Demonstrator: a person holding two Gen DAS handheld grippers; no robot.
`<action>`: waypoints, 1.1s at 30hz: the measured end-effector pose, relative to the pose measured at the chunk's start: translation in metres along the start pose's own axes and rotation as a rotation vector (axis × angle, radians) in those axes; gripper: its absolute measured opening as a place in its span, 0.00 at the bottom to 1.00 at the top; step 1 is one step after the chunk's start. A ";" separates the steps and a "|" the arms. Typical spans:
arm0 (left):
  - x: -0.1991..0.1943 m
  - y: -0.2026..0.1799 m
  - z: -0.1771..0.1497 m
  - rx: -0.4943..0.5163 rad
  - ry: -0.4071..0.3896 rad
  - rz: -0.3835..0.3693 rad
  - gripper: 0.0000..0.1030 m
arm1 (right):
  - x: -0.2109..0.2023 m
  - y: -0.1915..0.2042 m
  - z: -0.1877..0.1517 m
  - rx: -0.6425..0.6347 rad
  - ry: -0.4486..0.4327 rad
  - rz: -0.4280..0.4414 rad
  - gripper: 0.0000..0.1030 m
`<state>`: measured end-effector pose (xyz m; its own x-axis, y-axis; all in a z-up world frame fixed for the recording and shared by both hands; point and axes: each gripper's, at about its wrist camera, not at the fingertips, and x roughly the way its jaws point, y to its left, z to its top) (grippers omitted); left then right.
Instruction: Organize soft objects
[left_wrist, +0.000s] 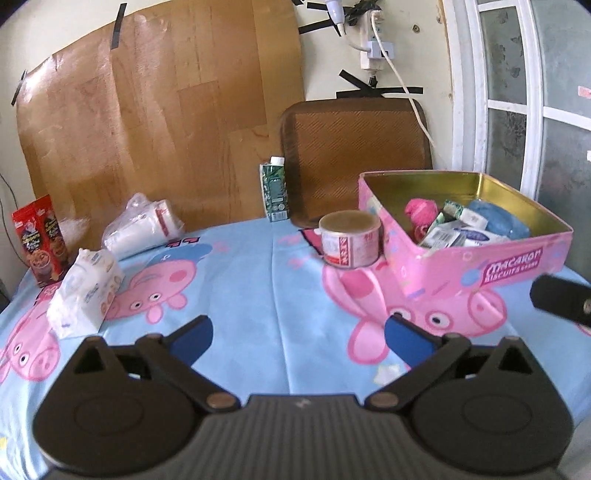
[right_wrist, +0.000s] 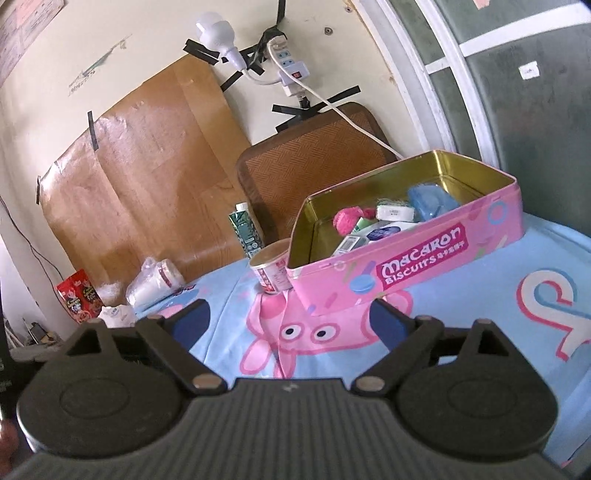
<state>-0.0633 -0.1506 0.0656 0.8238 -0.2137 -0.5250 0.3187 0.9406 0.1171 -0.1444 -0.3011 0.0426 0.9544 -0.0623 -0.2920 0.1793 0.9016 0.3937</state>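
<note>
**Tin holds soft goods; both grippers wide and empty**

Tin (left_wrist: 480, 264), pink with a gold inside and "Macaron Biscuits" on its side, stands open on the right part of the table. In it lie a pink yarn ball (left_wrist: 419, 208), a blue soft bundle (left_wrist: 498, 218) and several small packets (left_wrist: 448, 232). Just beside its left corner stands a round tub (left_wrist: 349, 240). A white tissue pack (left_wrist: 86, 291) and a clear bag of white pads (left_wrist: 142, 225) lie well apart from it on the left, near a red snack box (left_wrist: 40, 240).

A blue cartoon-pig cloth (left_wrist: 258, 295) covers the table. A green carton (left_wrist: 274, 192) stands at the far edge before a brown woven chair back (left_wrist: 354, 155). Brown board (left_wrist: 166, 110) is taped to the cream wall; a power strip (right_wrist: 290, 68) and white cable hang there, with a white-framed window (left_wrist: 517, 92) at right.

The left gripper (left_wrist: 297, 338) and right gripper (right_wrist: 291, 323) both hang over the cloth with jaws wide and nothing between them.
</note>
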 end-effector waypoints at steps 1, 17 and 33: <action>-0.001 0.000 -0.002 -0.001 0.004 0.000 1.00 | -0.001 0.002 0.000 -0.005 -0.001 -0.001 0.92; 0.017 0.007 -0.033 -0.022 0.124 -0.018 1.00 | 0.011 0.013 -0.016 -0.044 0.042 -0.042 1.00; 0.036 0.006 -0.040 0.014 0.147 0.017 1.00 | 0.031 0.007 -0.025 -0.020 0.100 -0.056 1.00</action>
<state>-0.0503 -0.1418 0.0131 0.7519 -0.1556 -0.6406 0.3124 0.9398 0.1385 -0.1199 -0.2860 0.0143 0.9142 -0.0711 -0.3989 0.2262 0.9064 0.3567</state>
